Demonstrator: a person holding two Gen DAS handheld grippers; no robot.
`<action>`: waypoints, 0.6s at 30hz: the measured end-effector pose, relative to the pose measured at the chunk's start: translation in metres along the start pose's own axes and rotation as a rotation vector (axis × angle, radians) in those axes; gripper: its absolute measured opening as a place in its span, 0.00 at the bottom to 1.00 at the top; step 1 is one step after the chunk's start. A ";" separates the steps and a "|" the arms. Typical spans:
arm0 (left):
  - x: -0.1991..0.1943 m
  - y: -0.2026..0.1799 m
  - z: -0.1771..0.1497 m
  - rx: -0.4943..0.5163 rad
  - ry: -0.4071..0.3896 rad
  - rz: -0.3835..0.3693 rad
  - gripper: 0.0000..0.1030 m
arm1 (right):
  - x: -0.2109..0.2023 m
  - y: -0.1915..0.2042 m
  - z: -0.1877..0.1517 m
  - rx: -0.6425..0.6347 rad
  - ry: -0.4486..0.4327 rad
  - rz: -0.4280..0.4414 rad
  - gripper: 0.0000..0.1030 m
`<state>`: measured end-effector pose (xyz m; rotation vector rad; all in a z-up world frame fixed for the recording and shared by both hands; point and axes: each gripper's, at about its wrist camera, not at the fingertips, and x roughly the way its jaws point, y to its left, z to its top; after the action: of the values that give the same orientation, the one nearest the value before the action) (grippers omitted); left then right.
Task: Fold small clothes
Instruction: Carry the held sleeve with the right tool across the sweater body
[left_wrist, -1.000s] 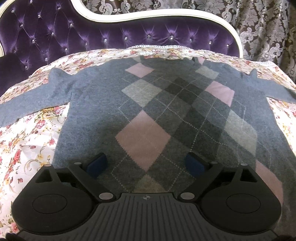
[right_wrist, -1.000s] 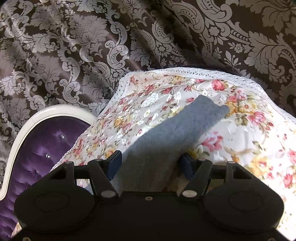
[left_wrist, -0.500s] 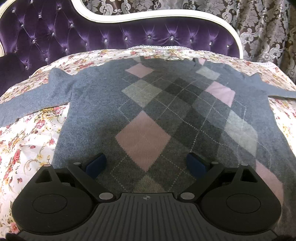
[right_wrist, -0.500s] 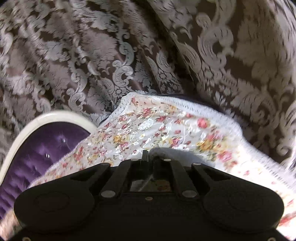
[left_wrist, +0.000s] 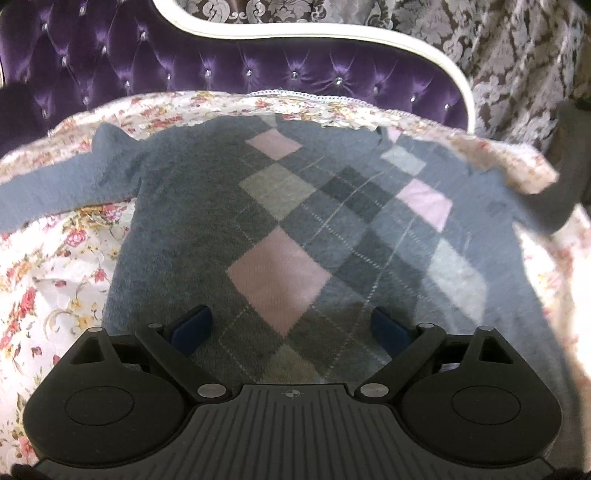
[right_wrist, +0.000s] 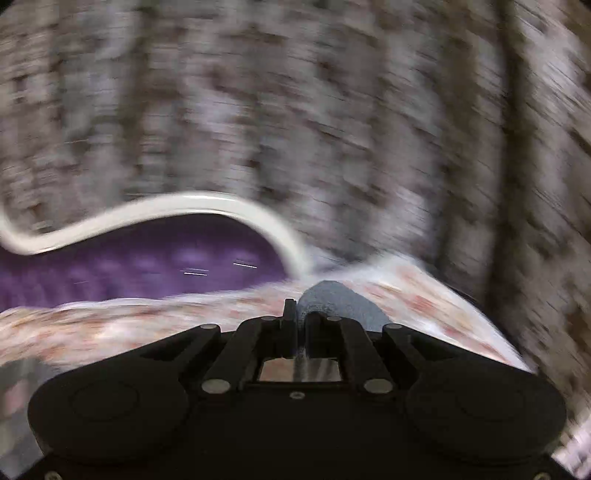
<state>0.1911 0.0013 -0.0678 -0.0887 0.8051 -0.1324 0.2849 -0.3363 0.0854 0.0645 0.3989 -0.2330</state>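
- Sweater (left_wrist: 280, 236) lies flat on the bed, front side up, in the middle of the left wrist view.
- It is grey with pink, pale and dark diamonds running from 11 o'clock down to 5 o'clock.
- Its one sleeve (left_wrist: 55, 188) lies flat and points out to 9 o'clock.
- Its other sleeve (left_wrist: 550, 206) is at 3 o'clock and is lifted up off the bed, with the cloth bent upward there.
- A flowery bedspread (left_wrist: 48, 295) covers the bed under the sweater and shows all around it.
- A purple headboard (left_wrist: 221, 62) with shiny buttons and a white rim stands at 12 o'clock, past the top of the sweater.
- A curtain (left_wrist: 517, 48) with big pale leaf shapes hangs behind the headboard at 1 o'clock.
- The left claw (left_wrist: 291, 328) is wide, with nothing in it. It hangs just over the bottom edge of the sweater at 6 o'clock, and a pink diamond shows between its two blue pads (left_wrist: 192, 328).
- The right claw (right_wrist: 303, 317) is pinched tight on the grey sleeve tip (right_wrist: 340, 299), which sticks up past its fingers at 12 o'clock of the claw.
- The right wrist view is very blurry, with the headboard at 9 o'clock and the bedspread across the middle.
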 end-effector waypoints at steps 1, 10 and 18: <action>-0.003 0.003 0.001 -0.015 0.001 -0.010 0.90 | -0.002 0.024 0.003 -0.031 -0.003 0.049 0.11; -0.031 0.053 0.011 -0.083 -0.047 0.041 0.90 | 0.018 0.246 -0.064 -0.267 0.139 0.433 0.11; -0.035 0.092 0.013 -0.095 -0.036 0.105 0.90 | 0.023 0.325 -0.156 -0.385 0.203 0.545 0.49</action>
<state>0.1844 0.0978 -0.0460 -0.1373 0.7786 0.0070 0.3240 -0.0087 -0.0616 -0.1823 0.6048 0.3926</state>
